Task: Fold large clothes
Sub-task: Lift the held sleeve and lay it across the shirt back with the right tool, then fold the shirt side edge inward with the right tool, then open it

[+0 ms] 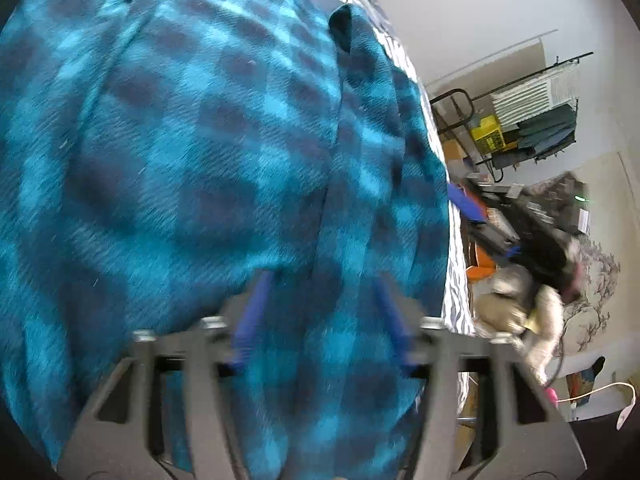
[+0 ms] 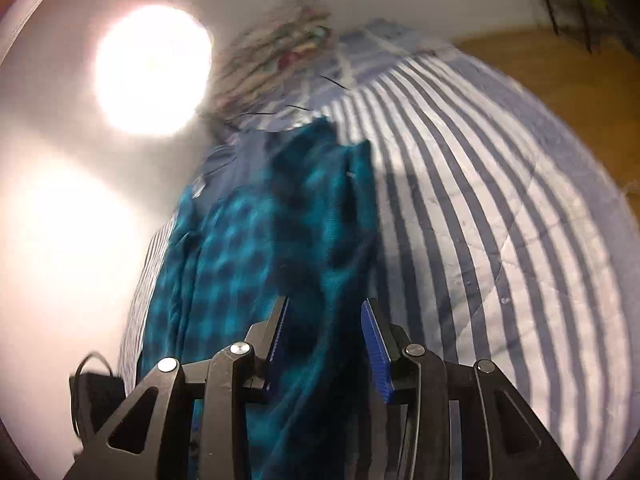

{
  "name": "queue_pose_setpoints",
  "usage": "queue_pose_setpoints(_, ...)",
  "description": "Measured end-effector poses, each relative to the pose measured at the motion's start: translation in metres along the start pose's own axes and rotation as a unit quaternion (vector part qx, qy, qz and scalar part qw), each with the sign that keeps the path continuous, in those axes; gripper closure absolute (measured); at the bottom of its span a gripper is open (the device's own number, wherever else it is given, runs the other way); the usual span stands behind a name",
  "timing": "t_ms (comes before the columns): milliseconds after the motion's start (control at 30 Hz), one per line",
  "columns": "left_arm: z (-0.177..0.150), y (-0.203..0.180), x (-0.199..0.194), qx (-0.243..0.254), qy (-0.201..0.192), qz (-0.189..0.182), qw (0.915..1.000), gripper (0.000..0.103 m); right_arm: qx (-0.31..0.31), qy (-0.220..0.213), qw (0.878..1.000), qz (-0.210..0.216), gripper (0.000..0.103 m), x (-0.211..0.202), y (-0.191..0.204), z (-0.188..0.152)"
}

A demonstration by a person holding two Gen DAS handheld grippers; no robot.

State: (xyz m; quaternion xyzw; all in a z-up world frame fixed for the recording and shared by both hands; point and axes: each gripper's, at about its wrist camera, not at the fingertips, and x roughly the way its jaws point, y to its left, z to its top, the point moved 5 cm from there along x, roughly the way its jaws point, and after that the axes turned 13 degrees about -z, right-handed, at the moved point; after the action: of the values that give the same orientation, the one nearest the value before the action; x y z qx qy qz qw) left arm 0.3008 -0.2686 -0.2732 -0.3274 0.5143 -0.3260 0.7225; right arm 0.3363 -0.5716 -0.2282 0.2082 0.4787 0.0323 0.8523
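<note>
Teal-and-navy checked garment (image 1: pixel 192 152) lies spread on a blue-and-white striped bedsheet (image 2: pixel 480 208). Left gripper (image 1: pixel 324 316): blue pads apart at a narrow gap, over the cloth; grip cannot be confirmed through blur. Right gripper (image 2: pixel 326 344): jaws parted, cloth fold between, pads not pressing. Bright lamp (image 2: pixel 152 68) at 10 o'clock

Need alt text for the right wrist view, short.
A teal and dark blue checked garment lies bunched lengthwise on a blue and white striped bed sheet, with a fold of it between the open blue pads of the right gripper. A bright lamp glare fills the upper left.
</note>
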Motion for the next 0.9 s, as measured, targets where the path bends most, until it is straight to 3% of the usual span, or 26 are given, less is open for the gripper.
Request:
queue_pose_setpoints(33, 0.002, -0.002, 0.004, 0.007, 0.005, -0.001, 1.0, 0.103, 0.009, 0.006, 1.0, -0.002, 0.066, 0.011, -0.005, 0.002)
queue_pose_setpoints(100, 0.002, -0.009, 0.007, 0.022, 0.003, -0.004, 0.9997, 0.103, 0.019, 0.012, 1.0, 0.009, 0.078, 0.026, -0.009, 0.005)
queue_pose_setpoints(200, -0.006, -0.022, -0.002, 0.071, -0.023, 0.035, 0.9966, 0.103, 0.007, 0.006, 1.0, 0.017, 0.097, 0.035, -0.002, 0.014)
queue_pose_setpoints(367, -0.024, -0.034, -0.011, 0.128, -0.03, 0.084, 0.9878, 0.103, -0.065, 0.002, 0.995, -0.08, 0.099, 0.048, 0.006, 0.014)
queue_pose_setpoints(433, -0.026, -0.037, -0.014, 0.15, -0.041, 0.108, 0.9819, 0.103, -0.075, -0.007, 0.993, -0.091, 0.099, 0.044, 0.007, 0.014)
queue_pose_setpoints(533, -0.026, -0.03, -0.02, 0.131, -0.041, 0.121, 0.983, 0.101, -0.07, -0.014, 0.993, -0.094, 0.089, 0.037, 0.005, 0.019)
queue_pose_setpoints(567, -0.025, -0.027, -0.022, 0.116, -0.037, 0.119, 0.9854, 0.094, -0.065, -0.015, 0.994, -0.09, 0.081, 0.034, 0.004, 0.019)
queue_pose_setpoints(667, -0.031, -0.023, -0.039, 0.112, -0.031, 0.112, 0.9869, 0.073, -0.065, -0.007, 0.996, -0.055, 0.08, 0.02, 0.008, 0.014)
queue_pose_setpoints(733, -0.036, -0.027, -0.052, 0.128, -0.036, 0.119, 0.9839, 0.073, -0.084, 0.004, 0.996, -0.032, 0.077, 0.007, 0.015, 0.0)
queue_pose_setpoints(800, -0.045, -0.031, -0.06, 0.134, -0.033, 0.112, 0.984, 0.073, -0.105, 0.016, 0.994, -0.019, 0.064, -0.006, 0.02, -0.016)
queue_pose_setpoints(900, -0.063, -0.042, -0.068, 0.157, -0.026, 0.094, 0.9827, 0.073, -0.117, 0.044, 0.992, 0.011, 0.062, -0.026, 0.021, -0.048)
